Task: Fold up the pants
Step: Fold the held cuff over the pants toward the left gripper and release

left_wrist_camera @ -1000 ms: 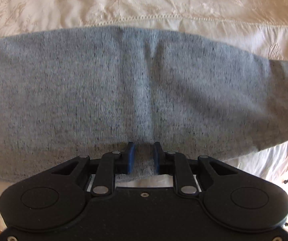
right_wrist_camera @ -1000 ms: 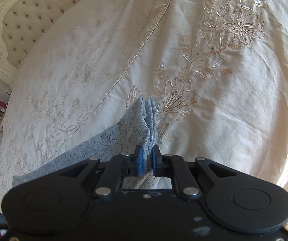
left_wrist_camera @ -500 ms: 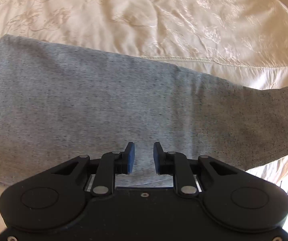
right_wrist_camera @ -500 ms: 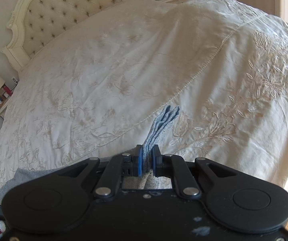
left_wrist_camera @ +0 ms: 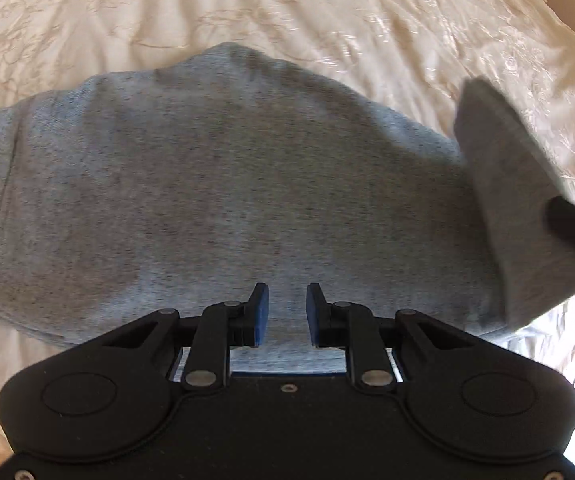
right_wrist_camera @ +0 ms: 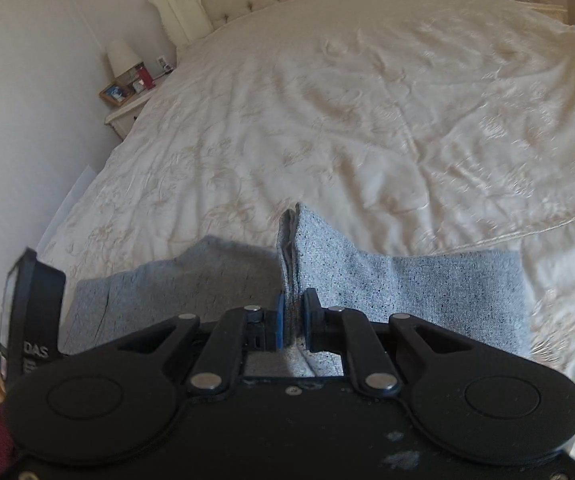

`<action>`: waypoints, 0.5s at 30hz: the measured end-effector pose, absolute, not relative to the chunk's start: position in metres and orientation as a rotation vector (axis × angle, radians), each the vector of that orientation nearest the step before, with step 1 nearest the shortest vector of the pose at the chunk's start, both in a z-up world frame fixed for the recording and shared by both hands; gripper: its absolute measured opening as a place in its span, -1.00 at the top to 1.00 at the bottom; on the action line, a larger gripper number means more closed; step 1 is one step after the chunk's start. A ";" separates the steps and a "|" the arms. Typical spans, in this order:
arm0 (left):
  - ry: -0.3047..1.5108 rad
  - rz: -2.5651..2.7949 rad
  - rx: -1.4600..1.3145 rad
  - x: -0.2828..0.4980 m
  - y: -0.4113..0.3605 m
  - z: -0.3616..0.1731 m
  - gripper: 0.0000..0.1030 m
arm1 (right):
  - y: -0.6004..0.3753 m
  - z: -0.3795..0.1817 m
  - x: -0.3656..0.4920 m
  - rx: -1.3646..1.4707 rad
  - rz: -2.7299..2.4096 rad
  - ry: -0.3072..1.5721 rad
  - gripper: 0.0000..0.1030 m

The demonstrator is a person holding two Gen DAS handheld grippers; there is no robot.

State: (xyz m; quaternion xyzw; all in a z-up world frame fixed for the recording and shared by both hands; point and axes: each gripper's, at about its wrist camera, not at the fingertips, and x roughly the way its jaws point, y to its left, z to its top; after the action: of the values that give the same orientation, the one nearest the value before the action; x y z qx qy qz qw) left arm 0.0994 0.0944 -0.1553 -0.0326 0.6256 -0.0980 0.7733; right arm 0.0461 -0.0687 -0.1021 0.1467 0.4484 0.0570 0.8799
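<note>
**Leg end lifted, fold not yet laid down**

We see the grey pants [left_wrist_camera: 223, 184] lying across the cream bedspread [left_wrist_camera: 327, 12], with the legs already one over the other, so the lengthwise fold seems done. Our right gripper [right_wrist_camera: 292, 322] has its jaws pressed narrow on a bunched edge of the fabric, which stands up between the blue pads [right_wrist_camera: 280, 324]. In the left wrist view this lifted end rises at the right side, above the flat part. Our left gripper [left_wrist_camera: 286, 314] hovers low over the near edge of the pants; its jaws stand moderately apart and nothing is between them.

We judge that the cross fold is only started. What is left: to carry the held end over the flat part, lay it down, release it, and perhaps fold once more and smooth the cloth.
</note>
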 end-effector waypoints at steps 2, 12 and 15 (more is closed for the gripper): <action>1.359 -0.198 -0.078 0.101 0.113 -0.156 0.49 | -0.036 -0.130 0.052 0.263 0.142 0.985 0.75; 1.301 -0.261 -0.082 0.116 0.134 -0.137 0.49 | -0.026 -0.106 0.029 0.301 0.173 0.925 0.55; 1.270 -0.321 -0.073 0.119 0.115 -0.129 0.49 | -0.065 -0.104 0.022 0.329 0.043 0.928 0.54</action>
State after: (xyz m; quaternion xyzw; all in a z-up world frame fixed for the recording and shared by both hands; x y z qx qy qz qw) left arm 0.1188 0.1151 -0.1293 -0.0340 0.5905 -0.1491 0.7924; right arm 0.0223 -0.0654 -0.1039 0.1580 0.4455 0.0204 0.8810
